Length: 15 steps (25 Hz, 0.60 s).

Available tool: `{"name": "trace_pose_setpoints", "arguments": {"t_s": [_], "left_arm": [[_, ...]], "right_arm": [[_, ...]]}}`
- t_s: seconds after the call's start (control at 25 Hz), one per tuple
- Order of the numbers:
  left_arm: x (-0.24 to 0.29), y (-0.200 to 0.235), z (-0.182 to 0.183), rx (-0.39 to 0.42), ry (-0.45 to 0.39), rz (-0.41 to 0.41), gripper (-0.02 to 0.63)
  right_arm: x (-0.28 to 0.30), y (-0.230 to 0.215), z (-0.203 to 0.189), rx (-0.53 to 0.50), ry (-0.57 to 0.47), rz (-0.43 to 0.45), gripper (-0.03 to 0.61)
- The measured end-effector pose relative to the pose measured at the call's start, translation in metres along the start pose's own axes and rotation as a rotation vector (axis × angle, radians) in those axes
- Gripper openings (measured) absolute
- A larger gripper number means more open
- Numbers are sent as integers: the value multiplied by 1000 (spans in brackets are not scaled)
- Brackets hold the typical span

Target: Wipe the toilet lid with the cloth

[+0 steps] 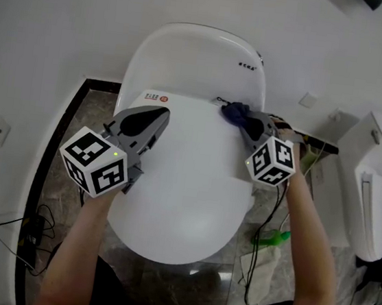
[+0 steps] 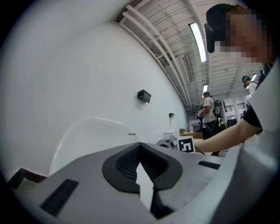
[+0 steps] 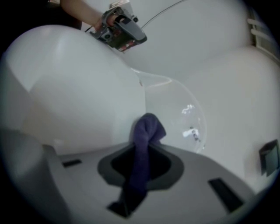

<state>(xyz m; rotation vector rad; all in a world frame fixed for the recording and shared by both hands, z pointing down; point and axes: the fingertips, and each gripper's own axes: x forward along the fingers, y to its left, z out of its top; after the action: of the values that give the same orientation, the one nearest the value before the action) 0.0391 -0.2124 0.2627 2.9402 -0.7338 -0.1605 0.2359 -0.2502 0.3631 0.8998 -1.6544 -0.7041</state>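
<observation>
The white toilet lid [image 1: 185,196] lies closed below me. My right gripper [image 1: 251,126] is shut on a dark blue cloth [image 1: 239,113], which rests on the lid's back right corner. In the right gripper view the cloth [image 3: 147,131] bunches up between the jaws of that gripper [image 3: 141,151], against the lid [image 3: 74,87]. My left gripper [image 1: 157,118] hovers over the lid's left back part, jaws shut with nothing in them. In its own view the left gripper [image 2: 141,151] points at the toilet's upright back [image 2: 92,140].
The toilet's rounded back [image 1: 195,59] stands against the white wall. A second white fixture [image 1: 373,184] is at the right. Cables [image 1: 271,206], a green item [image 1: 274,236] and a pale rag [image 1: 260,264] lie on the floor at right. People [image 2: 209,113] stand far off.
</observation>
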Motion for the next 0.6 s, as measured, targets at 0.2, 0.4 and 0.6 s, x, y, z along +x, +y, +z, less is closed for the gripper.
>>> {"name": "trace_pose_setpoints", "arguments": {"t_s": [0.2, 0.4, 0.6], "left_arm": [[0, 0, 0, 0, 3, 1, 14], [0, 0, 0, 0, 5, 3, 14], [-1, 0, 0, -4, 4, 5, 14]], "right_arm": [[-10, 7, 2, 21, -15, 8, 72], [-23, 17, 4, 20, -27, 16, 72], [-34, 26, 6, 15, -26, 15, 72]]}}
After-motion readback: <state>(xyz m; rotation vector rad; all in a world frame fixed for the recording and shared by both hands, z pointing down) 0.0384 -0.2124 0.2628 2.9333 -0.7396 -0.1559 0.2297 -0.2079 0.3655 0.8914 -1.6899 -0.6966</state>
